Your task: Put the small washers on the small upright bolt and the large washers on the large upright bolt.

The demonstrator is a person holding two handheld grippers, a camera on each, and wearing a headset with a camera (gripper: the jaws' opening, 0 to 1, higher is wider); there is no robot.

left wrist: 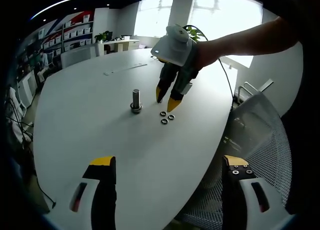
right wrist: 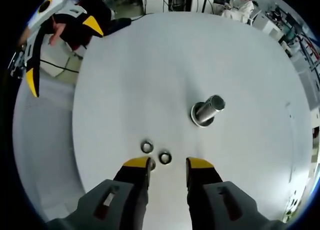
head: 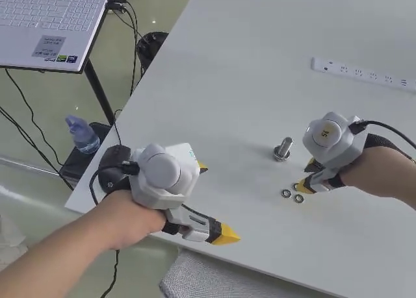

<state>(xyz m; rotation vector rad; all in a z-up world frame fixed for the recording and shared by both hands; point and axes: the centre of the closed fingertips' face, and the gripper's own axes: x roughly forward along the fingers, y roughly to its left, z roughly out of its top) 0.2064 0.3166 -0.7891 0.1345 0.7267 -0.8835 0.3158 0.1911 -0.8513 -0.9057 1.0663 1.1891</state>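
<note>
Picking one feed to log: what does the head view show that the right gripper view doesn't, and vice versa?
Head view's extras: a laptop and a water bottle beside the table. Right gripper view's extras: the gap between the right gripper's open jaws, office furniture beyond the table. Shared: the upright bolt, the washers, the left gripper.

Three small washers [right wrist: 165, 158] and one upright bolt [right wrist: 207, 110].

washer [right wrist: 152, 165] half hidden behind fingers [right wrist: 136, 165] | laptop [head: 45, 19] cut by edge
</note>
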